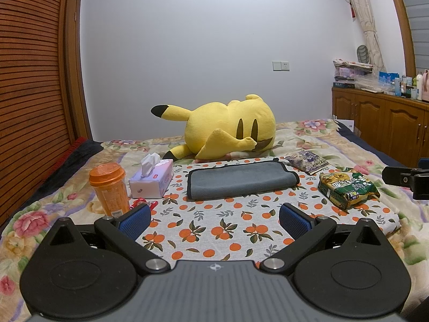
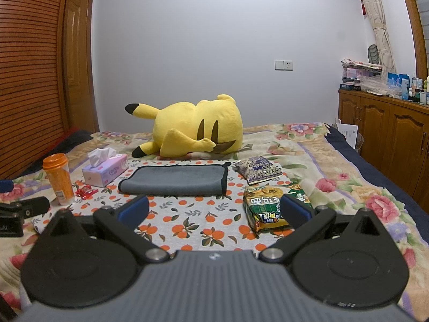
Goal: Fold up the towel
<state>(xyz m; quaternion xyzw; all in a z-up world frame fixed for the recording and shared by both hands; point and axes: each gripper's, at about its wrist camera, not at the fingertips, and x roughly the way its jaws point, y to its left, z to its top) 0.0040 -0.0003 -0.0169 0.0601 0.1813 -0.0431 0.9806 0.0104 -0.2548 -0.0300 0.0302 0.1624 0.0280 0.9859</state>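
A grey towel (image 1: 241, 181) with black trim lies folded flat on the orange-print cloth (image 1: 214, 230) on the bed. It also shows in the right wrist view (image 2: 174, 179). My left gripper (image 1: 214, 220) is open and empty, held back from the towel's near edge. My right gripper (image 2: 214, 209) is open and empty, also short of the towel. The right gripper's tip shows at the right edge of the left wrist view (image 1: 405, 181). The left gripper shows at the left edge of the right wrist view (image 2: 18, 209).
An orange cup (image 1: 110, 189), a tissue box (image 1: 152, 181) and a red wrapper (image 2: 85, 190) sit left of the towel. A green snack bag (image 1: 347, 186) and a purple snack bag (image 1: 307, 161) lie to its right. A yellow plush toy (image 1: 228, 128) lies behind.
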